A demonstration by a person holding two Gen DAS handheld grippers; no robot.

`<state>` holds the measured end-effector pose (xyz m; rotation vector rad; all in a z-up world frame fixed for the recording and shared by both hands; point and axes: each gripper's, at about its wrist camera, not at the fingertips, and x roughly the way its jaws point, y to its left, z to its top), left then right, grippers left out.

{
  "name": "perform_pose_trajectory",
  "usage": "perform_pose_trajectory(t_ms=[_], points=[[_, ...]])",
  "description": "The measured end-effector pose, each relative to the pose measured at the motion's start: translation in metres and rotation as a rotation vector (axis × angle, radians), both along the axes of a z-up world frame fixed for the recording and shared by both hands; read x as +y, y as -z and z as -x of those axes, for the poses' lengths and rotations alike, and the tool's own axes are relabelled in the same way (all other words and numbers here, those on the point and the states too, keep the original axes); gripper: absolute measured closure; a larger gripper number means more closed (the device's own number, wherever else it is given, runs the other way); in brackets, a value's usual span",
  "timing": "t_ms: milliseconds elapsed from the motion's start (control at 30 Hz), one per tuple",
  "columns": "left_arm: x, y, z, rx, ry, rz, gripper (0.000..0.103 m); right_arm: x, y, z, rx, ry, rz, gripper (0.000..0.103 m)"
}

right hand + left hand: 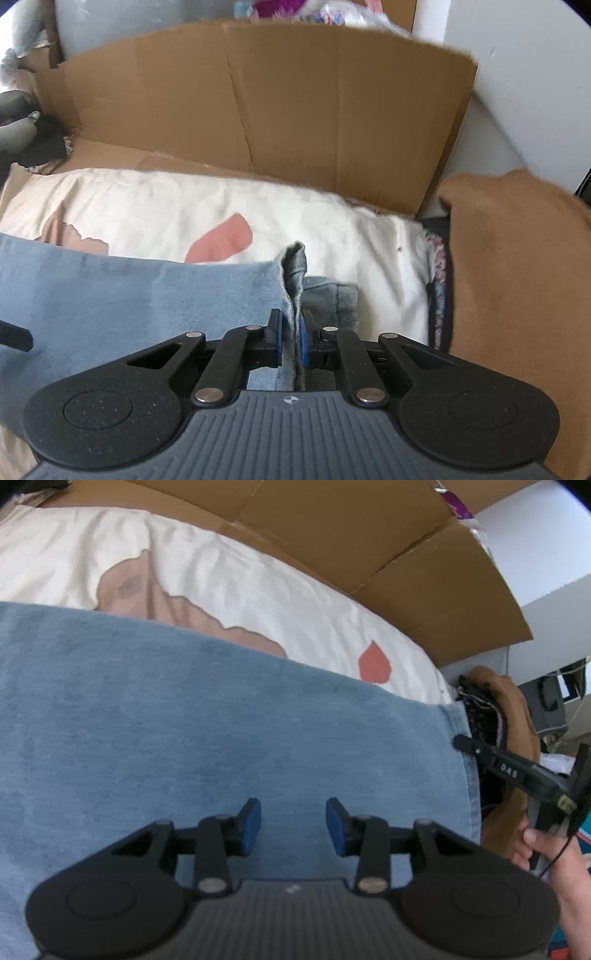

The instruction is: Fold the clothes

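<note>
Right claw [291,341] pinched the denim garment's [221,720] right edge, evidently to carry a fold; left claw [293,825] hovered spread, empty, above it.

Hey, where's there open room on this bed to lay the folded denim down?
Free: the cream sheet between the blue denim and the cardboard wall. Crowded: the right side, with the brown garment and the right gripper clamping the denim's edge.

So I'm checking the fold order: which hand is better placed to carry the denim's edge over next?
Right. The right gripper is already shut on a bunched edge of the denim. The left gripper hangs open above flat denim, gripping nothing, so it would likely need a fresh grasp.
</note>
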<state>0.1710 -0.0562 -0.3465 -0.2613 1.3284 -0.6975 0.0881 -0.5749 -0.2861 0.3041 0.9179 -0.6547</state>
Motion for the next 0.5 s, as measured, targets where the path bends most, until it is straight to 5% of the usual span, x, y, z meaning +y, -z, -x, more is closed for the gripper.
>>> perform_pose_trajectory(t_ms=[200,300,500], points=[[0.004,0.003,0.001,0.009,-0.002,-0.01,0.062,-0.006,0.018,-0.007,0.036,-0.019,-0.04,0.083],[0.005,0.003,0.001,0.01,-0.003,-0.011,0.062,-0.008,0.016,-0.005,0.028,-0.014,-0.039,0.1],[0.005,0.002,0.002,0.007,-0.004,-0.005,0.062,-0.018,-0.005,0.001,-0.021,0.029,-0.023,0.1]])
